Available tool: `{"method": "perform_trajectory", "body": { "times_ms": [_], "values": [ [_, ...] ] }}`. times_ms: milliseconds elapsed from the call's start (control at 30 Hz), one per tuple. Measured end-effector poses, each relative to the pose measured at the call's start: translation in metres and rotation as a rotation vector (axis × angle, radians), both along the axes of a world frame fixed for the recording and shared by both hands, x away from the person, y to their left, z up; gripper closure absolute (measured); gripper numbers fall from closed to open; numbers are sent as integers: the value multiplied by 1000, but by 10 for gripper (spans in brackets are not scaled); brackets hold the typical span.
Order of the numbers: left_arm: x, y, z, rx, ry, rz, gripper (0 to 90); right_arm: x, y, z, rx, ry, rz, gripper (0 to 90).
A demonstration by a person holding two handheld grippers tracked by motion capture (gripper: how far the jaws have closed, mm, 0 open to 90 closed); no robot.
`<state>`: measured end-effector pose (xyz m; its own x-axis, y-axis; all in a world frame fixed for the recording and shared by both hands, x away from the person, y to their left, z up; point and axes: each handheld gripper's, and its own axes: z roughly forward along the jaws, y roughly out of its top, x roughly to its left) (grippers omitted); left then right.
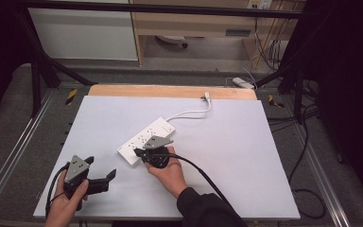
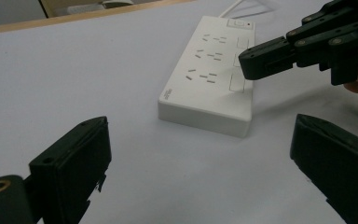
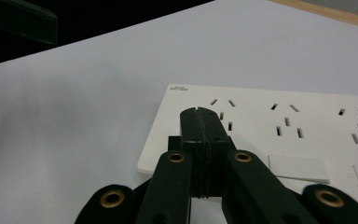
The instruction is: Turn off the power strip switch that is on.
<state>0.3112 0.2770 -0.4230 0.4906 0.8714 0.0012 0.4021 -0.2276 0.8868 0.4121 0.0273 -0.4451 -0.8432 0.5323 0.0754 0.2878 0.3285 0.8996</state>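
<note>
Right gripper [image 3: 200,116], jaws pressed together, hovers over the power strip [image 1: 146,140]; it should press one switch squarely. Left gripper [image 1: 98,176] waits spread.

The power strip [image 1: 145,140] lies diagonally near the middle of the table [image 1: 246,156], its cord [image 1: 191,112] running to the far edge, with the right gripper [image 1: 139,152] over its near end and the left gripper [image 1: 101,172] well apart at the near left.

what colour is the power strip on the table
White, its cord too; the power strip shows best in the left gripper view.
</note>
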Motion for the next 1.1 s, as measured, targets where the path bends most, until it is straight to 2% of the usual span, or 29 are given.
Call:
{"method": "perform_trajectory", "body": {
  "times_ms": [467, 600, 733, 933, 1100],
  "values": [
    [0, 0, 0, 4, 0, -1, 51, 4, -34, 9, 42, 6, -63, 897],
    [0, -1, -1, 1, 2, 2, 50, 5, -46, 13, 53, 10, -81, 852],
    [0, 0, -1, 4, 1, 3, 51, 5, -58, 19, 71, 19, -102, 731],
    [-1, 0, -1, 3, 1, 3, 51, 6, -75, 31, 85, 33, -134, 468],
    [-1, 0, -1, 2, 2, 4, 51, 8, -89, 39, 93, 45, -171, 309]
  ]
}}
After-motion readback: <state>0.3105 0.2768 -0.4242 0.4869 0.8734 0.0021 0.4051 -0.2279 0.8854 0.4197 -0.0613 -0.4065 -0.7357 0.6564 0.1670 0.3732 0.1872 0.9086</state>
